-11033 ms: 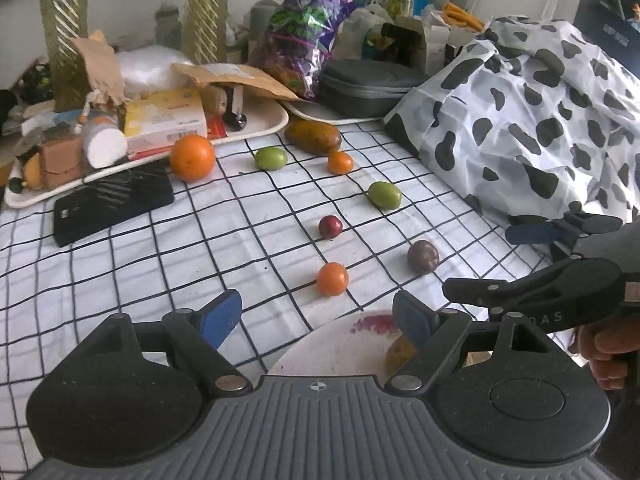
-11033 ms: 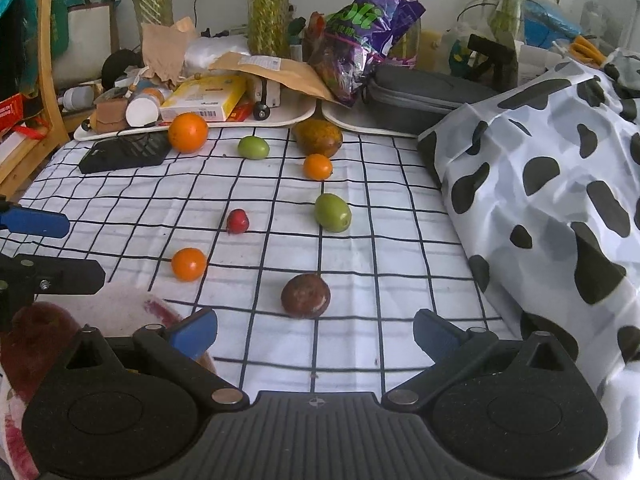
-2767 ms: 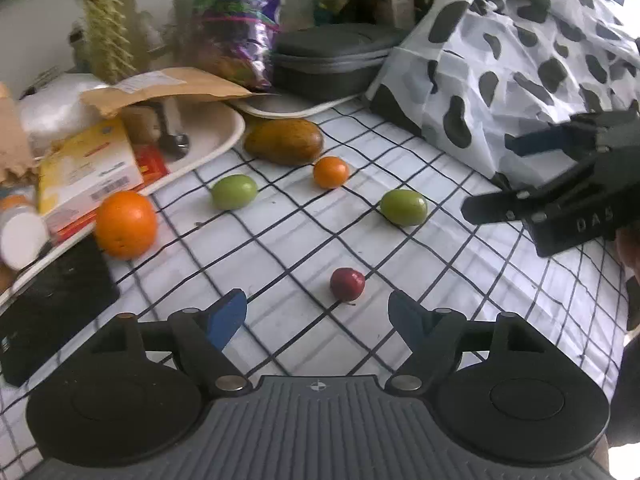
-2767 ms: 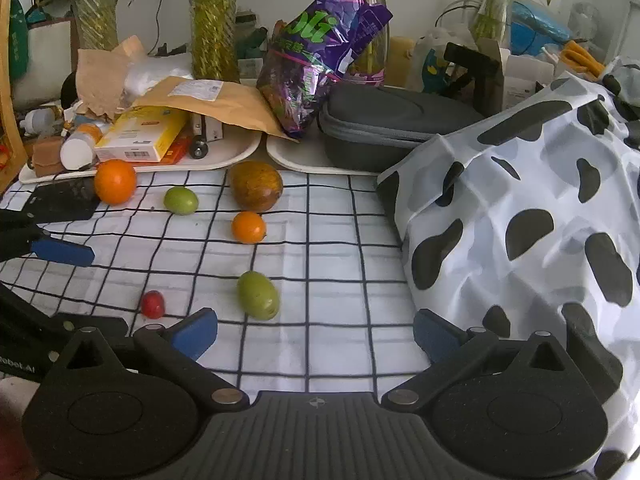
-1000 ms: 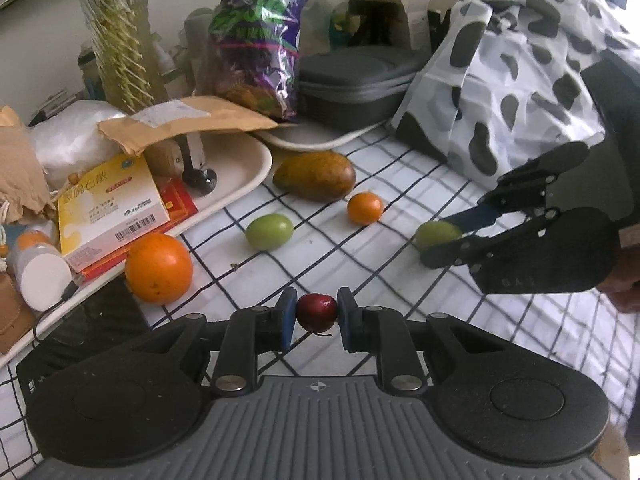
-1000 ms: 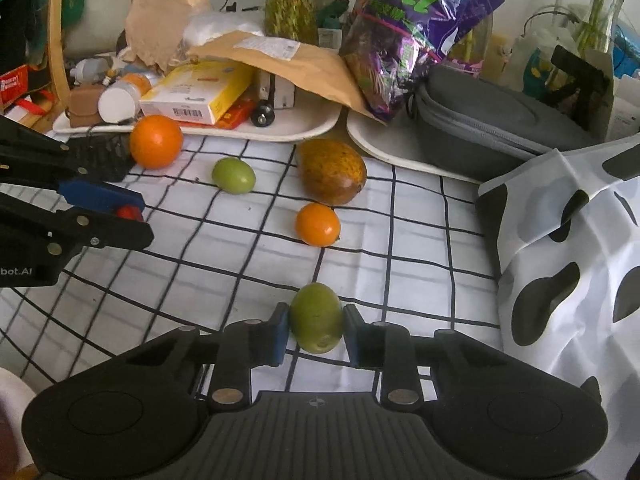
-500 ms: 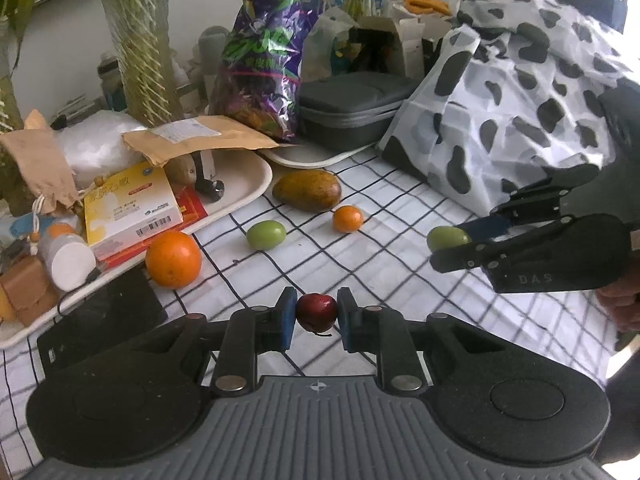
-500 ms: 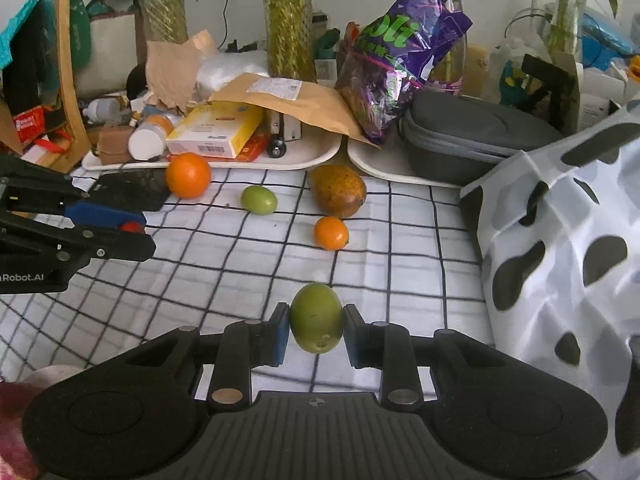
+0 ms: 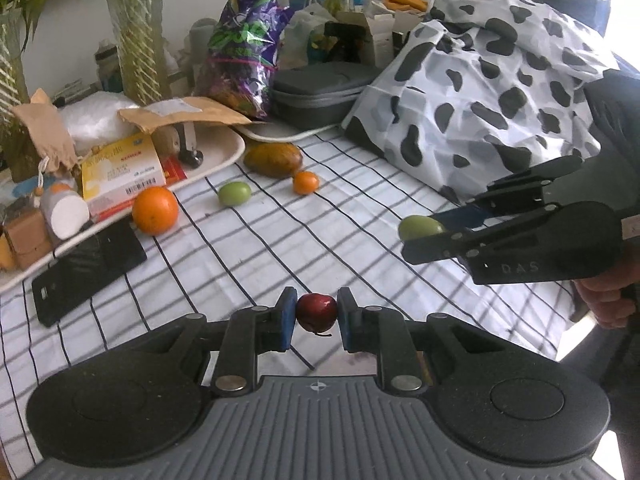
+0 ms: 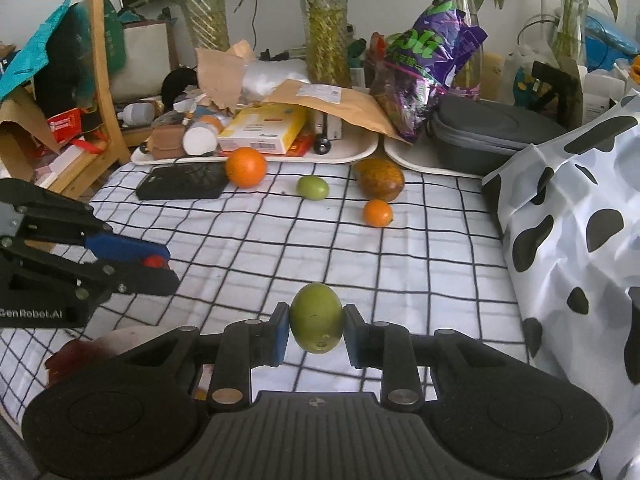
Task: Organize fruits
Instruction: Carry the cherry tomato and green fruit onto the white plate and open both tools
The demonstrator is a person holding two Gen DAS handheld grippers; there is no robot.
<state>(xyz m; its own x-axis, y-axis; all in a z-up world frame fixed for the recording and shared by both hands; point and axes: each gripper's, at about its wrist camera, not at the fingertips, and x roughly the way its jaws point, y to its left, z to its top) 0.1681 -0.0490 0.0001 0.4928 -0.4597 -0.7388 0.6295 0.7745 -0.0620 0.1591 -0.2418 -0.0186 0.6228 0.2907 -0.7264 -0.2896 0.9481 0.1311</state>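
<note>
My left gripper (image 9: 316, 314) is shut on a small dark red fruit (image 9: 316, 311), held above the checked cloth (image 9: 260, 248). My right gripper (image 10: 316, 320) is shut on a green oval fruit (image 10: 316, 316), also off the cloth. In the left wrist view the right gripper (image 9: 424, 236) juts in from the right with the green fruit (image 9: 420, 227). In the right wrist view the left gripper (image 10: 160, 268) shows at the left, the red fruit (image 10: 155, 261) peeking out. On the far cloth lie a big orange (image 10: 245, 168), a small green fruit (image 10: 313, 187), a brown mango (image 10: 379, 180) and a small orange (image 10: 377, 213).
A white plate (image 10: 132, 334) with a dark red thing (image 10: 68, 360) on it sits near the left, below the grippers. A black flat case (image 10: 182, 186) lies by the big orange. Cluttered trays (image 10: 352, 154), a grey pouch (image 10: 488, 136) and vases line the back. A cow-patterned bag (image 10: 572, 240) fills the right.
Both grippers have risen and drawn back from the far fruits, each carrying its fruit. Several seconds ago both stood open and these two fruits lay on the cloth.
</note>
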